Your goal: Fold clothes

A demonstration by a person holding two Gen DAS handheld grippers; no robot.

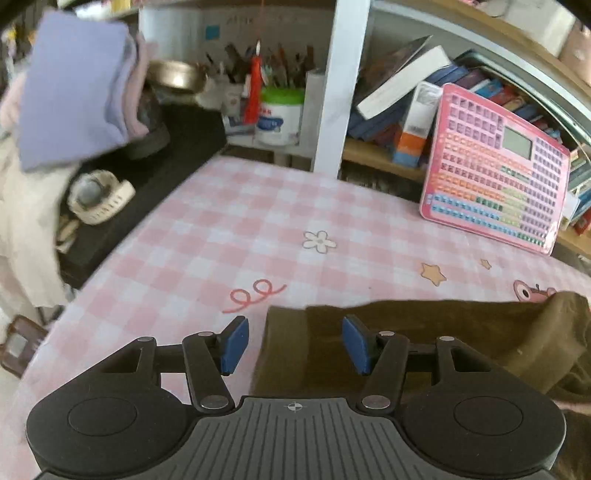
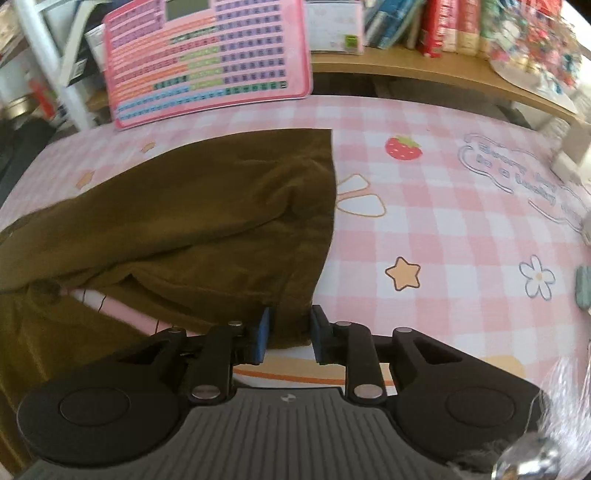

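Observation:
An olive-brown garment (image 2: pixel 192 221) lies partly folded on the pink checked tablecloth (image 2: pixel 443 206). In the left wrist view its left end (image 1: pixel 406 343) lies under my left gripper (image 1: pixel 293 345), which is open with blue pads either side of the cloth's left edge. In the right wrist view my right gripper (image 2: pixel 288 336) has its blue pads narrowly apart around the garment's near right corner; the cloth sits between them, not clearly pinched.
A pink keyboard toy (image 1: pixel 495 173) leans against the shelf at the table's back, also in the right wrist view (image 2: pixel 207 55). Books fill the shelves (image 2: pixel 443 26). A folded lilac cloth stack (image 1: pixel 77 88) and a white basket (image 1: pixel 99 199) sit left of the table.

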